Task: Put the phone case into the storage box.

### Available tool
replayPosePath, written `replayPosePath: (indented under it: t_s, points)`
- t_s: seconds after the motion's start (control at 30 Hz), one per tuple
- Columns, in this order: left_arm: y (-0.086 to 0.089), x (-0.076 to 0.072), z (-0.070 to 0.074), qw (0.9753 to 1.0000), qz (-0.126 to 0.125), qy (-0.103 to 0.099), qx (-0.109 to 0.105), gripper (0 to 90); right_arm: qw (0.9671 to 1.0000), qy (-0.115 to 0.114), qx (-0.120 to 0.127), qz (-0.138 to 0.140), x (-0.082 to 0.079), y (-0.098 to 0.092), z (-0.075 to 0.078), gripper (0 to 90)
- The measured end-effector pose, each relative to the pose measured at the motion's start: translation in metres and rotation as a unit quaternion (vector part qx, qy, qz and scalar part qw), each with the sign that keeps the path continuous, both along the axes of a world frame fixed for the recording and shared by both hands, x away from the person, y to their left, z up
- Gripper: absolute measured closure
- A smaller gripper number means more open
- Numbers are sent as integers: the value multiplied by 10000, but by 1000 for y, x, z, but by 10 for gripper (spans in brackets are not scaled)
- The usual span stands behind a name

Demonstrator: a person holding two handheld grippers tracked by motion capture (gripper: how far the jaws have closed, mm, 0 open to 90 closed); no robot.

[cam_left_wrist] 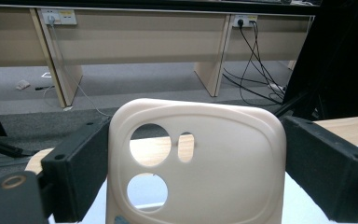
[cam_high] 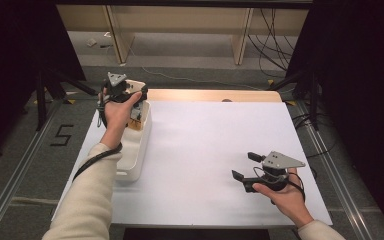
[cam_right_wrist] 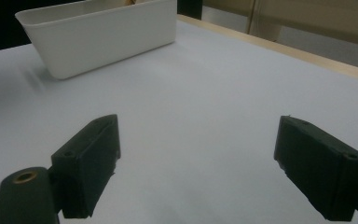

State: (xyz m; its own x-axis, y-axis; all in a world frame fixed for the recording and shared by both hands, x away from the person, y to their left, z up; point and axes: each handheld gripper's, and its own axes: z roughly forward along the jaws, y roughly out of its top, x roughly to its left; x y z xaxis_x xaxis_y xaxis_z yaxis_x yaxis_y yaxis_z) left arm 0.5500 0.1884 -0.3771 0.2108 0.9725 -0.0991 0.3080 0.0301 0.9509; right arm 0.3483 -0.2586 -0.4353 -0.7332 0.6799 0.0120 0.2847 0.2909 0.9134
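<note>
Your left gripper [cam_left_wrist: 193, 186] clamps a cream phone case [cam_left_wrist: 196, 163] between its jaws, holding it upright above the far end of the white bin [cam_high: 135, 150] at the table's [cam_high: 215, 150] left edge. Your right gripper [cam_high: 246, 166] hovers low over the bare white table near its right front, jaws spread wide with nothing between them.

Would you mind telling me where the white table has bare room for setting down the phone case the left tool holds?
The broad white stretch of the table between the white bin and the right tool lies bare, up to the wooden far edge. The left edge is crowded: the bin sits there, with the left tool holding the phone case above its far end.
</note>
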Motion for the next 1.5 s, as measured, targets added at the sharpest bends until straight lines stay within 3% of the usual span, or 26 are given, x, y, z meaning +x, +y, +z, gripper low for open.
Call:
replayPosePath:
  t_s: [1.5]
  points:
    - [-3,19,0,9999,-54,106,114,108,10000,14,19,14,0,0,0,154]
